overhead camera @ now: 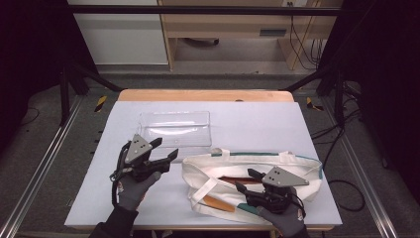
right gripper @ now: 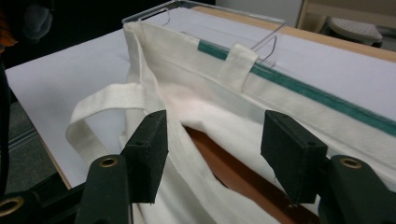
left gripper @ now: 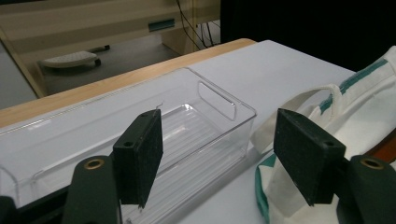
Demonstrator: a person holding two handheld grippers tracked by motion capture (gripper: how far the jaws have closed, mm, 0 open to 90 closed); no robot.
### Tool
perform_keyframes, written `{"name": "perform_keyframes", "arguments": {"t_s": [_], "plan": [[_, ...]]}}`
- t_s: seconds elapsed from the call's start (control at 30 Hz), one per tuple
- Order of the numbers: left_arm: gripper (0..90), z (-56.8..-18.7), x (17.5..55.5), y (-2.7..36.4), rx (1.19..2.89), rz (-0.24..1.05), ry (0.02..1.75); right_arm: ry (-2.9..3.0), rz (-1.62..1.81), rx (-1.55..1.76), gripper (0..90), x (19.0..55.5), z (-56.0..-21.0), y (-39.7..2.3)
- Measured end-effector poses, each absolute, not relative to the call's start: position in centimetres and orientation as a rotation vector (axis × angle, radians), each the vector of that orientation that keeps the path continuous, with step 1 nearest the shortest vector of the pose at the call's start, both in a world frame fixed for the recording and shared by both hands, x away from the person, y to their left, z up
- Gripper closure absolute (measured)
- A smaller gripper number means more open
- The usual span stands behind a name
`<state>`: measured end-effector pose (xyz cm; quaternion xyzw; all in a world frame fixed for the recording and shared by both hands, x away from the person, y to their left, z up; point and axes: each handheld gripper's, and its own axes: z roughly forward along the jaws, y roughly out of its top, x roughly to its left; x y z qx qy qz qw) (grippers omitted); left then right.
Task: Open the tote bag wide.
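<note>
**Desk:** What are the jaws doing, starting from the left?

**Me:** I'm holding the left gripper [overhead camera: 166,150] above the sheet, between the bin [overhead camera: 174,129] and the bag [overhead camera: 250,186]. Its jaws are standing well apart with nothing between them and touching nothing. Looking along them in the left gripper view, I'm seeing the clear bin [left gripper: 187,126] straight ahead and the bag's handle [left gripper: 299,100] off to the right.

**Desk:** And the right?

**Me:** The right gripper [overhead camera: 249,181] is hanging over the bag's mouth, jaws parted and not pressing on anything. In the right gripper view, the bag [right gripper: 196,98] is lying spread under and between the pads [right gripper: 147,154], but whether a pad is brushing the cloth I cannot tell.

**Desk:** Where is the bag lying?

**Me:** Flat on the near right of the table [overhead camera: 257,121], with the bin just beyond its left end.

**Desk:** Anything hard to read?

**Me:** Something brown [right gripper: 243,177] is showing inside the opening, mostly covered by cloth. An orange piece [overhead camera: 218,203] is peeking out at the near edge; I cannot make out what either is.
</note>
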<state>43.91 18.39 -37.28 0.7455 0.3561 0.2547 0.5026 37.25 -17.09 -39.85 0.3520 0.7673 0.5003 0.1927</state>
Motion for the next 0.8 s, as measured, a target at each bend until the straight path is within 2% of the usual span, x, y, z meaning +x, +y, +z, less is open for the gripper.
{"name": "perform_keyframes", "arguments": {"t_s": [0.23, 0.43, 0.47, 0.67, 0.7, 0.8], "plan": [[33.5, -37.4, 44.8, 15.5, 1.869, 0.58, 0.815, 2.219, 1.369, 0.959, 42.5, 37.2, -40.9, -15.6], [40.2, -38.0, 45.5, 13.6, 1.934, 0.535, 0.783, 2.249, 1.357, 0.948, 43.2, 37.3, -41.4, -14.9], [44.3, -38.3, 45.7, 13.1, 1.959, 0.518, 0.774, 2.261, 1.353, 0.943, 44.3, 37.4, -41.6, -14.7], [53.7, -39.1, 45.8, 12.4, 2.004, 0.491, 0.759, 2.274, 1.329, 0.938, 49.7, 37.5, -42.0, -14.4], [59.4, -39.4, 45.8, 12.2, 2.024, 0.474, 0.754, 2.274, 1.323, 0.931, 52.7, 37.6, -42.1, -14.3], [66.4, -39.6, 45.7, 12.1, 2.033, 0.466, 0.749, 2.273, 1.319, 0.931, 55.6, 37.8, -42.1, -14.3]]}}
